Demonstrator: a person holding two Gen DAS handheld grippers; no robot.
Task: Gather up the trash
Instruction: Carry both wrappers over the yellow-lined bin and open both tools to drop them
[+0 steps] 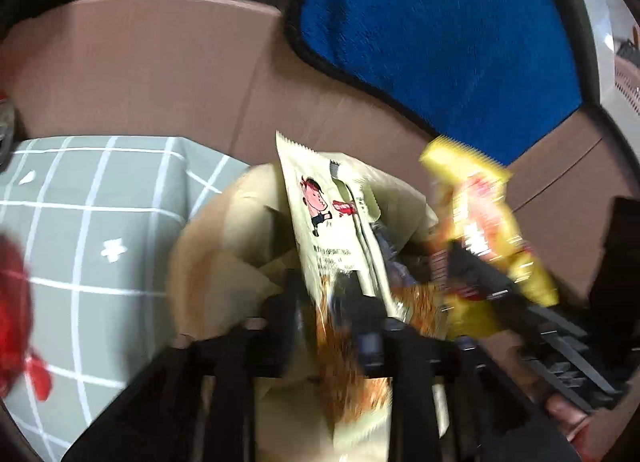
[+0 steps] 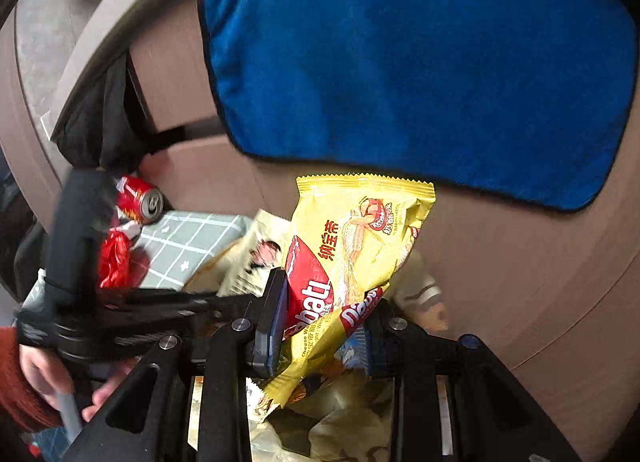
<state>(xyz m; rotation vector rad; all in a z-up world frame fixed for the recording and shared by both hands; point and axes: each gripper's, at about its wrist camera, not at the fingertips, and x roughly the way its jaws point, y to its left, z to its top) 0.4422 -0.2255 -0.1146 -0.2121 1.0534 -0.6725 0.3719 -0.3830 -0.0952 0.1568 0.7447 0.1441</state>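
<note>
My left gripper (image 1: 332,326) is shut on a cream snack wrapper (image 1: 324,221) with a cartoon figure and holds it upright over a tan paper bag (image 1: 224,246). My right gripper (image 2: 324,326) is shut on a yellow wafer wrapper (image 2: 352,262) with a red logo, also held upright over the bag (image 2: 320,430). The yellow wrapper (image 1: 484,221) and the right gripper show at the right of the left wrist view. The cream wrapper (image 2: 252,258) and the left gripper show at the left of the right wrist view.
A blue towel (image 2: 420,73) lies on the brown sofa (image 1: 140,61) behind. A grey checked cushion (image 1: 92,229) lies to the left, with a red can (image 2: 140,201) and a red wrapper (image 2: 114,258) on it. A dark garment (image 2: 100,121) hangs at the far left.
</note>
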